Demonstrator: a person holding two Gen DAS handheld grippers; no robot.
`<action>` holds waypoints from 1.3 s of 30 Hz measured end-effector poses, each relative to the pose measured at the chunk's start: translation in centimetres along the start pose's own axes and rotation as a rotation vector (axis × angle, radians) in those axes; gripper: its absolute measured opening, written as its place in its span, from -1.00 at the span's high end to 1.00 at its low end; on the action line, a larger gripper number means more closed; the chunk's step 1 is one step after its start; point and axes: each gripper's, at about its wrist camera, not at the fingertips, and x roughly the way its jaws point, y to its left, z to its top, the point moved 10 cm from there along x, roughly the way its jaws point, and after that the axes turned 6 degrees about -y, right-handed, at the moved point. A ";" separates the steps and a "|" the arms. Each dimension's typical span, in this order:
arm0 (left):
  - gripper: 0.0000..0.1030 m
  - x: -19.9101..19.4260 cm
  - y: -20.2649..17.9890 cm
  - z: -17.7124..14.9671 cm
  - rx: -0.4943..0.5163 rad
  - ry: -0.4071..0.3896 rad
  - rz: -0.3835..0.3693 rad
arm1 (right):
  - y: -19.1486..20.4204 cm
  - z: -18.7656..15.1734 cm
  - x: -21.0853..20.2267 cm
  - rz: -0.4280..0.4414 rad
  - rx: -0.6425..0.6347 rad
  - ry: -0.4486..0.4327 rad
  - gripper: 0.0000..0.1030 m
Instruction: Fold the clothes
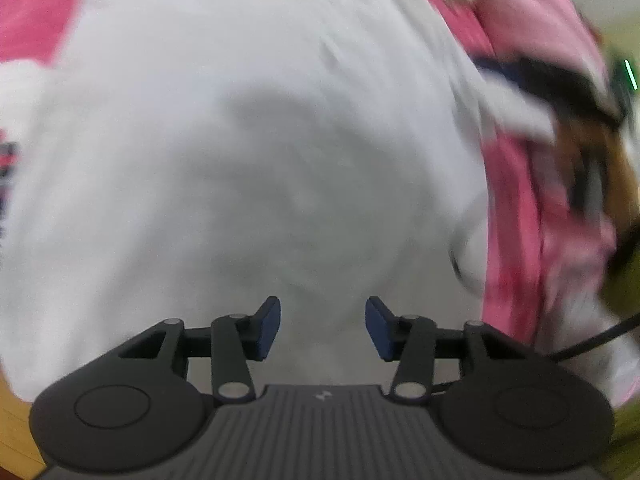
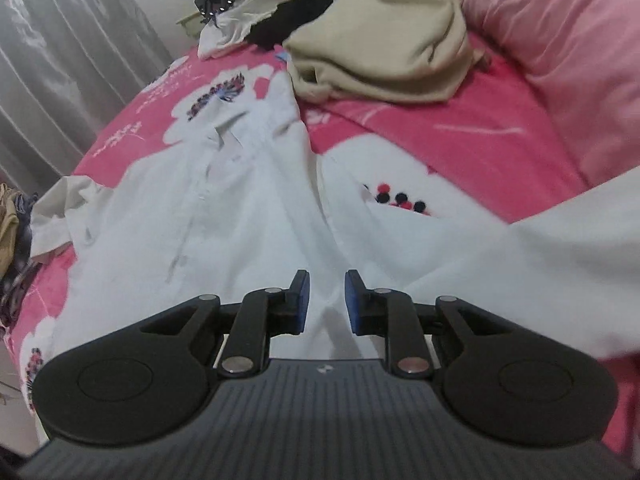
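A white button-up shirt (image 2: 224, 208) lies spread on a pink floral bedspread (image 2: 460, 136), collar toward the far side. My right gripper (image 2: 325, 300) is over the shirt's near part with its jaws a small way apart; a fold of white cloth rises between the pads, and I cannot tell if they pinch it. In the left wrist view the white shirt (image 1: 260, 140) fills the frame, blurred. My left gripper (image 1: 323, 326) is open just above the cloth and holds nothing. The other gripper (image 1: 560, 84) shows blurred at the right, with white cloth at it.
A cream garment (image 2: 392, 44) lies heaped at the far side beside a pink pillow (image 2: 560, 40). A black garment (image 2: 296, 16) and white cloth lie behind it. Grey curtains (image 2: 52, 60) hang at the left. More clothes (image 2: 12, 240) are piled at the bed's left edge.
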 end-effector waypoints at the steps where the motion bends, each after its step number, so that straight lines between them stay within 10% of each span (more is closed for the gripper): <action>1: 0.04 -0.8 1.2 1.2 -0.038 -0.027 -0.005 | 0.8 0.4 -0.3 0.009 -0.011 -0.004 0.62; 6: -0.01 -4.5 10.2 10.3 -0.149 -0.194 0.108 | 9.7 1.9 1.4 0.139 -0.109 0.007 0.60; 13: -0.40 -11.0 23.0 21.9 -0.335 -0.517 0.451 | 25.6 2.5 8.4 0.355 -0.136 0.047 0.52; 21: -0.67 -12.8 27.4 25.5 -0.447 -0.604 0.468 | 33.7 1.0 12.5 0.392 -0.105 0.135 0.49; 26: 0.08 -12.1 28.7 25.8 -0.495 -0.632 0.452 | 34.1 -0.7 13.7 0.344 -0.100 0.182 0.48; 28: 0.89 -11.0 28.8 26.0 -0.478 -0.625 0.455 | 33.8 -1.1 14.0 0.327 -0.096 0.184 0.48; 34: 0.94 -14.4 26.0 26.7 -0.392 -0.686 0.480 | 32.6 -1.9 13.4 0.300 -0.059 0.176 0.48; 39: 0.95 -23.1 20.0 29.6 -0.215 -0.828 0.358 | 31.1 -1.3 12.3 0.307 -0.040 0.156 0.48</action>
